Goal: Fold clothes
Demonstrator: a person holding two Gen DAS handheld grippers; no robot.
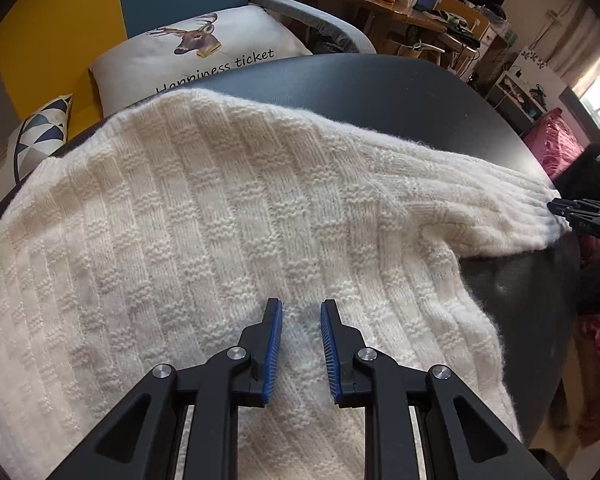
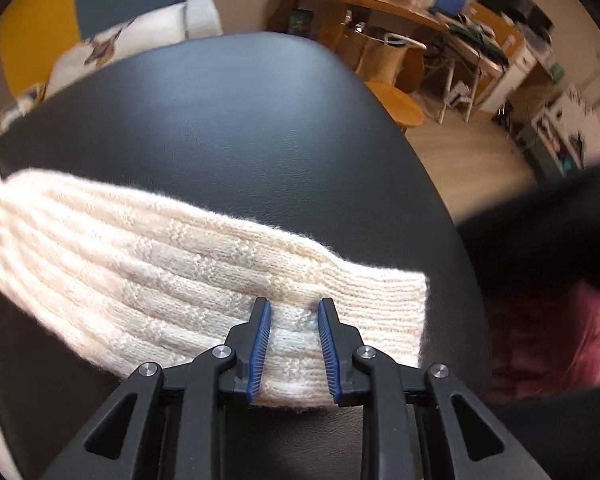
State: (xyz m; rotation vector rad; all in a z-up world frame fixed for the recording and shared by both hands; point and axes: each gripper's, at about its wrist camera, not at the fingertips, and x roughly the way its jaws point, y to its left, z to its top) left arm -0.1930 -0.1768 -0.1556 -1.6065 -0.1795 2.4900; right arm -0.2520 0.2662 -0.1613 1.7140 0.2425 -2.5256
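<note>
We read one text only: "Happiness ticket" in black letters on the white square cushion with a printed deer head, the first word's lower part cut by the dark bench edge. Labels on the far shelves are too small to read.

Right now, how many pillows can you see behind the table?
2. A deer pillow sits on the chair behind the table; a triangle-patterned pillow lies to its left. Others may be hidden.

Dark table (leather-like, perhaps) under a cream sweater.
</note>
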